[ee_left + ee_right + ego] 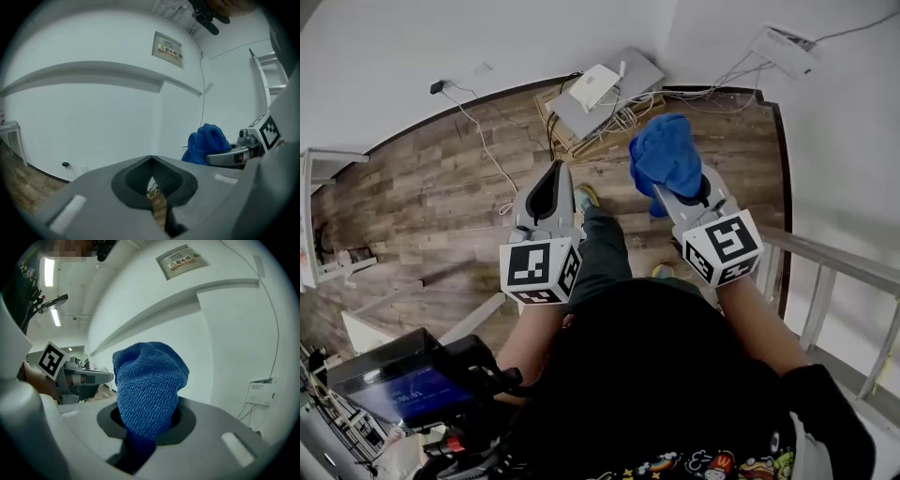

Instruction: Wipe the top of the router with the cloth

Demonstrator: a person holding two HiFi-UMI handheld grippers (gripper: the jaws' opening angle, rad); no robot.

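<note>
Router point(593, 86) one, cloth point(666, 155) one, in right claw point(667, 192)

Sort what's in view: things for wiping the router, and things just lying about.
For the job: cloth, held in the right gripper; router.
Lying about: cables, wall plug, screen, railing.

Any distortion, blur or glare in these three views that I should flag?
Head view: heavy fisheye, the floorboards bow, but the router is evenly lit. Left gripper view: dark vignette, the left gripper slightly soft up close. Right gripper view: cloth weave sharp, ceiling lights blown out.
</note>
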